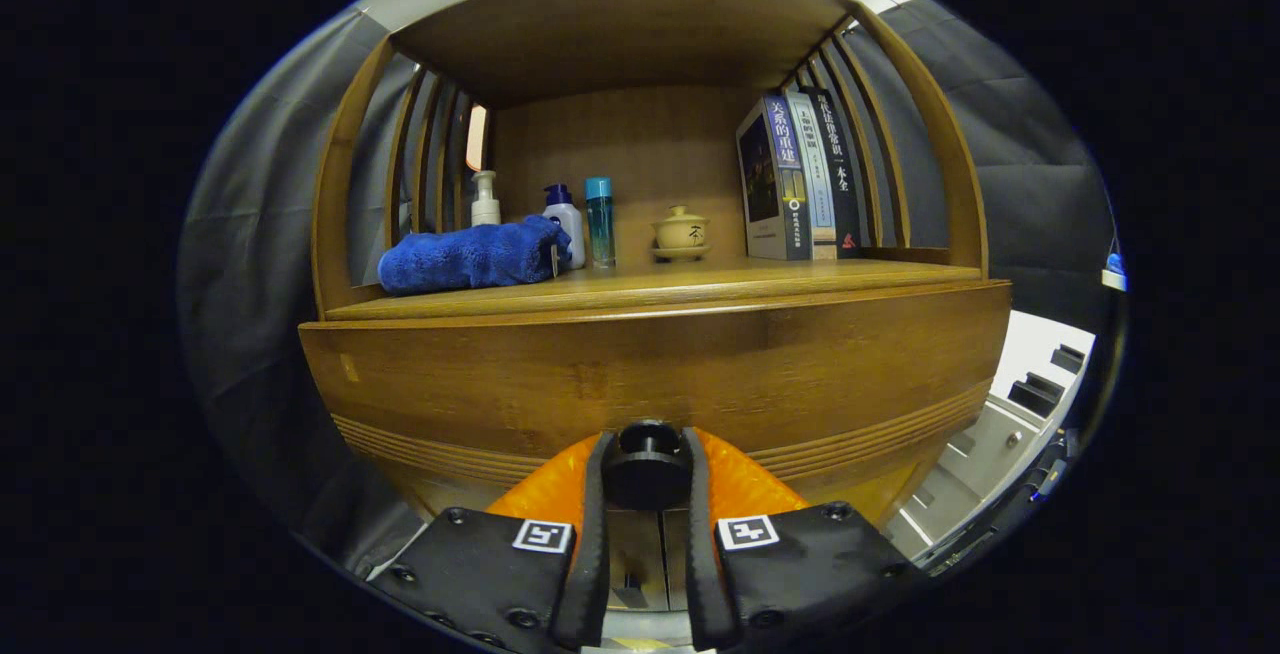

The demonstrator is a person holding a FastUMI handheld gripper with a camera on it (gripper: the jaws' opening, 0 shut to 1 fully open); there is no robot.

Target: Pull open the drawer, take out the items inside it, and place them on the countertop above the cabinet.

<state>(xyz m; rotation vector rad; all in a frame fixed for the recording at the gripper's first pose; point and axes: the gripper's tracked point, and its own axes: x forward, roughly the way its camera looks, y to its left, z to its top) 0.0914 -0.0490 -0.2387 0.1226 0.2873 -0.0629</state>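
A wooden cabinet seen from close in front. The gripper is closed down narrow on the drawer's round black knob, with 1 finger pressing each side of it; the 2 fingers are black-edged with orange backs. The knob sits low on the drawer front, a broad wooden panel with grooved lines along its lower edge. The drawer's contents are not visible.

Above the drawer front is the countertop, under an open shelf roof. On it, left to right: a folded blue towel, a white pump bottle, a white bottle with a blue cap, a teal bottle, a small lidded ceramic cup, and 3 upright books.
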